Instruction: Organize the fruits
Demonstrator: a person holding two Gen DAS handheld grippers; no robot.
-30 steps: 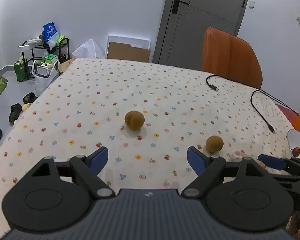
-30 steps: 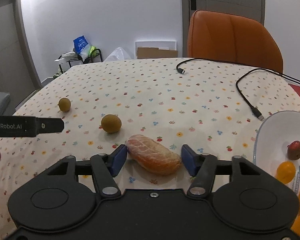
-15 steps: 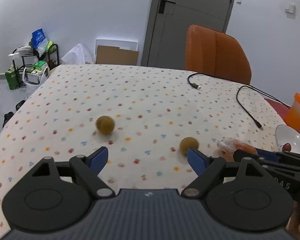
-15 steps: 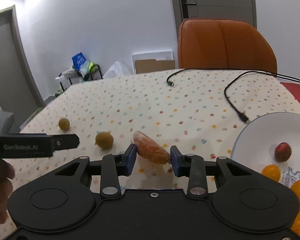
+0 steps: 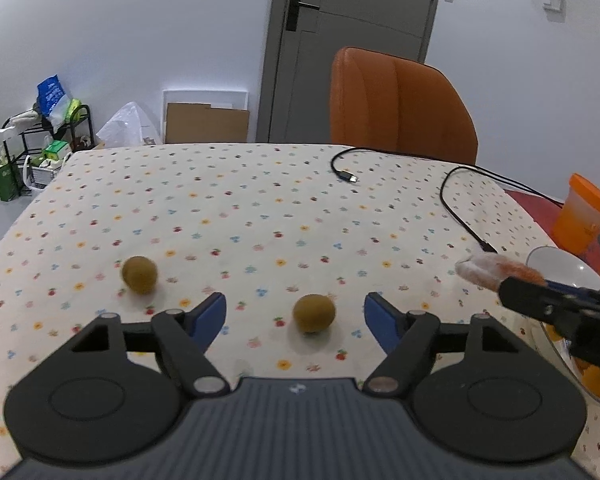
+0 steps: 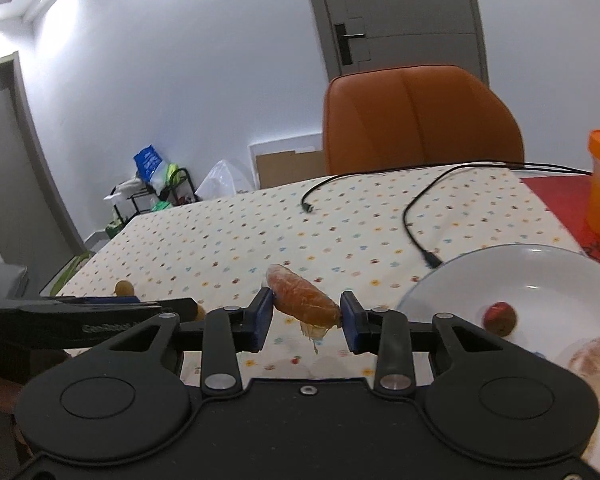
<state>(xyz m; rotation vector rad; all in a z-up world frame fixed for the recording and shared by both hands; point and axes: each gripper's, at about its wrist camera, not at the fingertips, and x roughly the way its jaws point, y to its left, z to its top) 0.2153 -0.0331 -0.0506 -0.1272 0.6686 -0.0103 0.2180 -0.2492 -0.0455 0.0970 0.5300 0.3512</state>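
A: Judging by the bowl [image 6: 440, 280], about halfway? A red fruit [image 6: 499, 317] lies in it, orange ones show at its near right edge, and a netted piece too.

B: I think so. The right tool [image 6: 305, 317] has its pads clamped on a wrapped orange [image 6: 302, 298], lifted off the table [image 6: 340, 216], just left of the bowl rim. That one looks next to drop in.

A: And what is left?

B: Two kiwis. The left tool [image 5: 295, 318] is wide open and grips nothing; one kiwi [image 5: 314, 313] sits on the table between its pads, the other kiwi [image 5: 139, 274] lies further left.

A: Does the right view show those?

B: Barely. The left tool's arm hides most of them; only a bit of one peeks out. But the right view shows the bowl's inside, which the left view cuts to a sliver at the right edge. The left view shows the wrapped orange from the side, in the air.
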